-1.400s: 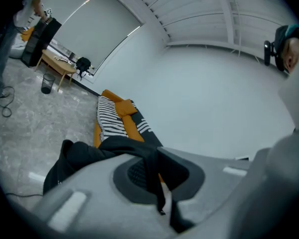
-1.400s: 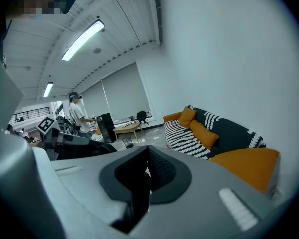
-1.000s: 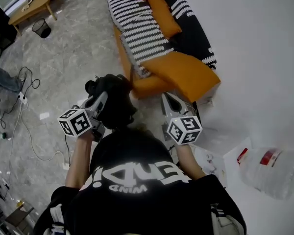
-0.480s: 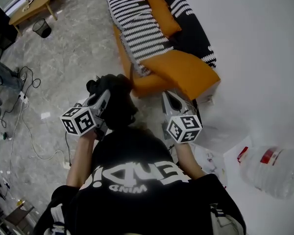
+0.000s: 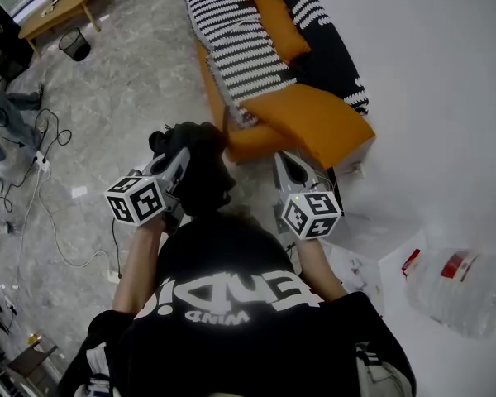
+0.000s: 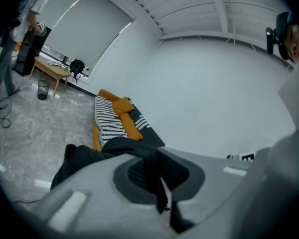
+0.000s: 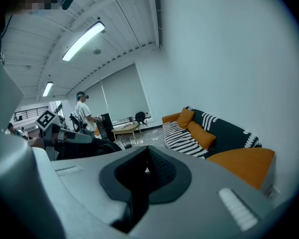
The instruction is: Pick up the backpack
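Observation:
The black backpack (image 5: 200, 176) hangs off the floor in front of the person, beside the sofa's end. My left gripper (image 5: 182, 152) is shut on its top strap. In the left gripper view the black strap (image 6: 152, 169) runs down between the closed jaws, and the bag's body (image 6: 82, 158) bulges out to the left. My right gripper (image 5: 280, 160) is held level to the right of the bag, apart from it. In the right gripper view, the right gripper (image 7: 146, 169) is shut with nothing in it, and the backpack (image 7: 84, 149) shows as a dark mass at the left.
An orange sofa (image 5: 314, 122) with a striped blanket (image 5: 240, 48) stands ahead along the white wall. A large water jug (image 5: 455, 289) lies at the right. Cables (image 5: 35, 180) trail over the grey floor at the left. A wooden table (image 5: 59, 8) and a waste bin (image 5: 75, 45) are far off. A person (image 7: 83, 114) stands in the distance.

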`<state>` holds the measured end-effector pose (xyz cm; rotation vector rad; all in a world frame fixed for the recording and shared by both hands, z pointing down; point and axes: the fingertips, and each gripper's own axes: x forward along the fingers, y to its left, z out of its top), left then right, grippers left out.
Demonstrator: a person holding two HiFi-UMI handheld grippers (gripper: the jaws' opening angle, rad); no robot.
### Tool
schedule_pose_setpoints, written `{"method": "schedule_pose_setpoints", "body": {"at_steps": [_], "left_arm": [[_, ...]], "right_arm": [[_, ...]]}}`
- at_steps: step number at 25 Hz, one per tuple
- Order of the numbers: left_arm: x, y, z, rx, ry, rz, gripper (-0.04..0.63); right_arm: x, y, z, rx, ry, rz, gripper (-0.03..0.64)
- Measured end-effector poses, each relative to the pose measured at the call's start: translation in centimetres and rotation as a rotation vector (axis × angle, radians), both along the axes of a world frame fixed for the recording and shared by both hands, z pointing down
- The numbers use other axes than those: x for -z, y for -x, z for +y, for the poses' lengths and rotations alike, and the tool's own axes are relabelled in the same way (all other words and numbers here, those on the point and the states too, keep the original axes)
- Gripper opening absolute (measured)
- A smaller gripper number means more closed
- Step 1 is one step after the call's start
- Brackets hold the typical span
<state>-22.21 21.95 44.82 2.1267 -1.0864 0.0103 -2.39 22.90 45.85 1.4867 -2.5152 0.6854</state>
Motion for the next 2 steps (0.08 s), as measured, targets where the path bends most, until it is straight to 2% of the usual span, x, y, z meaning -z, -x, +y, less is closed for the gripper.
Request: {"method": "schedule_pose_setpoints", "body": {"at_steps": [2], "left_arm": [[-0.06,0.12,-0.02,-0.001,0.002,0.001,0.006]], "right_arm": [[-0.12,0.23,0.00,0.002,0.001,0.001,0.000]]}}
